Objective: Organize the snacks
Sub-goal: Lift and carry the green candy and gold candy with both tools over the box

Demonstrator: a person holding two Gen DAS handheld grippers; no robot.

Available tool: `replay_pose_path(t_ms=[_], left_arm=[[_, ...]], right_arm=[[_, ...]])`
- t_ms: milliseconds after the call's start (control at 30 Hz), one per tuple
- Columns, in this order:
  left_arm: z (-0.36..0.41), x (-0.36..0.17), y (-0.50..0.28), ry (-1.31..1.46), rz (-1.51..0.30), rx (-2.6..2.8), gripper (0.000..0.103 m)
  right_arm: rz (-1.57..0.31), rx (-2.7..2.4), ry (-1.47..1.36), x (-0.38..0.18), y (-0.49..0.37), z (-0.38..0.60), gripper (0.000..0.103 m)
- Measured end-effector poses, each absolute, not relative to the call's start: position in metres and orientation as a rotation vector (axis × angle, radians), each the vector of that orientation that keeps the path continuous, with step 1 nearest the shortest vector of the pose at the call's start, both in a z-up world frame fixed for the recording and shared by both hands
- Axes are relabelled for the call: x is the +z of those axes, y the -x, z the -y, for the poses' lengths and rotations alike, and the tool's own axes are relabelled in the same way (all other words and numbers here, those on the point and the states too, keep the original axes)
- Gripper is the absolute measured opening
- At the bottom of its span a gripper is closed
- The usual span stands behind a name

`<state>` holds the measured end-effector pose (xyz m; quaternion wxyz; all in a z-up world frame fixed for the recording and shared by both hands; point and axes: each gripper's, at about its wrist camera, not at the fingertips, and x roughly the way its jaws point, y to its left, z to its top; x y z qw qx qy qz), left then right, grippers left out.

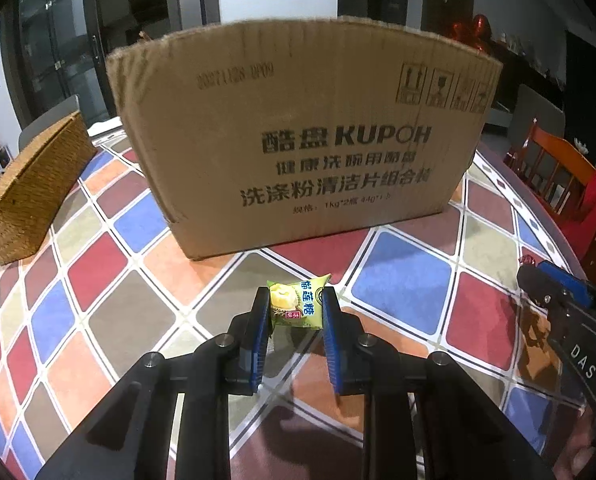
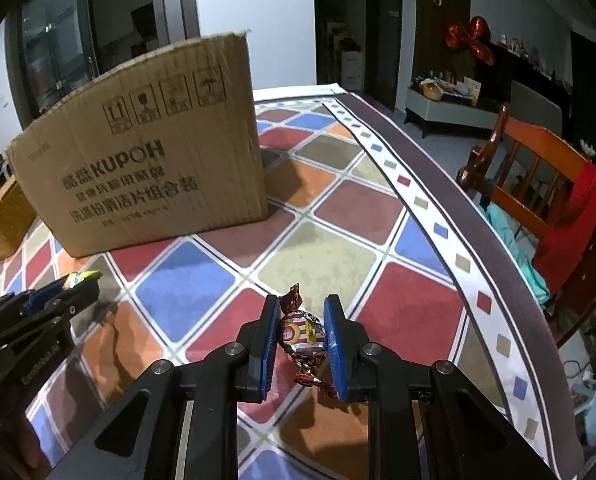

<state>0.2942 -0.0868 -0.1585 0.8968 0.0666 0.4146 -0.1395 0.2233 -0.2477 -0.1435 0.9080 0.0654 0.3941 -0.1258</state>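
Note:
My left gripper (image 1: 296, 302) is shut on a yellow-green durian candy packet (image 1: 296, 304), held just above the checkered tablecloth in front of the cardboard box (image 1: 306, 132). My right gripper (image 2: 301, 320) is shut on a red-and-gold foil-wrapped candy (image 2: 303, 334) with twisted ends. In the right wrist view the left gripper (image 2: 74, 284) shows at the left with the yellow-green packet (image 2: 82, 277) at its tips. In the left wrist view the right gripper's body (image 1: 566, 304) shows at the right edge, with the box (image 2: 146, 176) farther left in the right wrist view.
A woven wicker basket (image 1: 30, 196) stands left of the box, also at the left edge in the right wrist view (image 2: 2, 216). A wooden chair (image 2: 538, 184) with a red bow stands beyond the table's right edge (image 2: 474, 232). The tablecloth (image 1: 398, 280) has coloured diamonds.

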Motion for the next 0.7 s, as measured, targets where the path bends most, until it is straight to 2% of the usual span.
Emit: replay_pose_path(t_ms=[700], left_arm=[[0.063, -0.103, -0.274, -0.087, -0.779, -0.247, 0.025]], right_arm=[[-0.717, -0.199, -0.100, -0.084, -0.220, 0.227, 0.024]])
